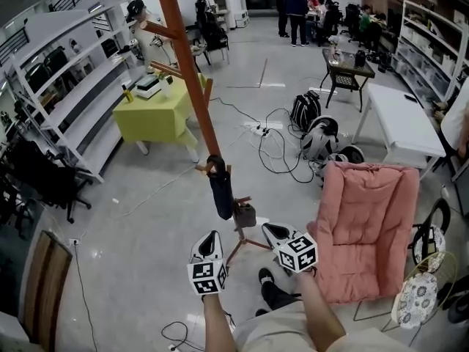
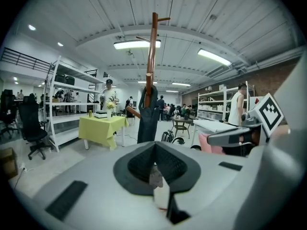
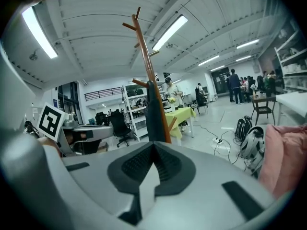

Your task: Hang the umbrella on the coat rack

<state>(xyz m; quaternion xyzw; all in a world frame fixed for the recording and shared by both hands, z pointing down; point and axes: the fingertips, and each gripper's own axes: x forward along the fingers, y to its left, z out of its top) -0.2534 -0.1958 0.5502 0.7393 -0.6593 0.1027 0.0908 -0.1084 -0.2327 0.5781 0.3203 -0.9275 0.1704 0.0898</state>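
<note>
A dark folded umbrella (image 1: 220, 189) hangs by its handle from a low peg of the brown wooden coat rack (image 1: 189, 72), free of both grippers. My left gripper (image 1: 211, 239) and right gripper (image 1: 272, 232) sit side by side just short of the rack's foot, both shut with nothing between the jaws. In the left gripper view the umbrella (image 2: 148, 121) hangs straight ahead on the rack (image 2: 152, 56), beyond the closed left gripper (image 2: 154, 145). The right gripper view shows the umbrella (image 3: 154, 114) against the pole (image 3: 144, 51), past the closed right gripper (image 3: 153, 145).
A pink armchair (image 1: 366, 226) stands close on the right. A small dark box (image 1: 245, 214) sits by the rack's legs. Behind are a yellow-green table (image 1: 157, 108), white shelving (image 1: 73, 94), backpacks and cables (image 1: 308, 112), a white table (image 1: 399, 123) and people far off.
</note>
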